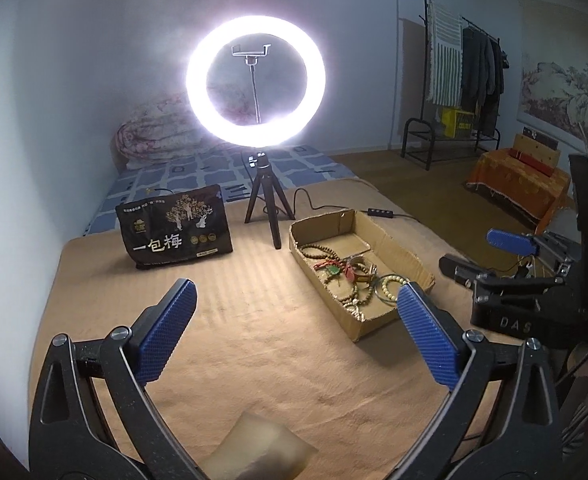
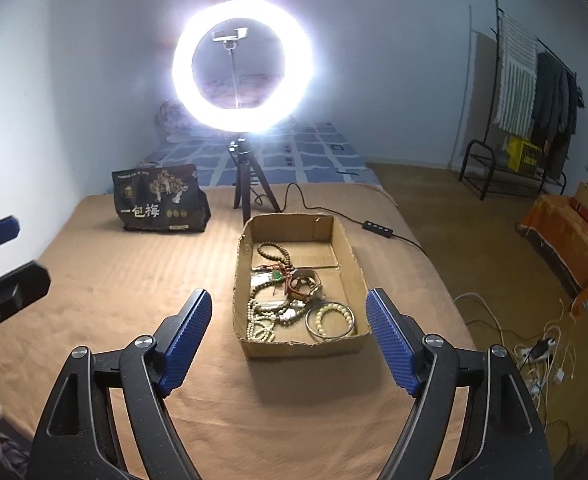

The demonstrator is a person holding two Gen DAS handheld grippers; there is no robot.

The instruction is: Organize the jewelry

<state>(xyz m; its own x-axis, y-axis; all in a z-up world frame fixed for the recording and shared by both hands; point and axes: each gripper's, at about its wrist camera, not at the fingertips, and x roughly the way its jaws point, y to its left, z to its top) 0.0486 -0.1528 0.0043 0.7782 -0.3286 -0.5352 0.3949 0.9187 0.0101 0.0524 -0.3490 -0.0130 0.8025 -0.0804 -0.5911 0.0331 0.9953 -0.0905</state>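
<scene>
A shallow cardboard box lies on the tan bedspread and holds a tangle of bead bracelets, a metal bangle around a pale bead bracelet, and a leather cuff. The box also shows in the left wrist view, with the beads inside. My right gripper is open and empty, hovering just in front of the box. My left gripper is open and empty, left of the box. The right gripper shows in the left wrist view.
A lit ring light on a small tripod stands behind the box, its cable and switch trailing right. A black snack bag stands at the back left. A beige pouch lies near me. Cables lie on the floor at right.
</scene>
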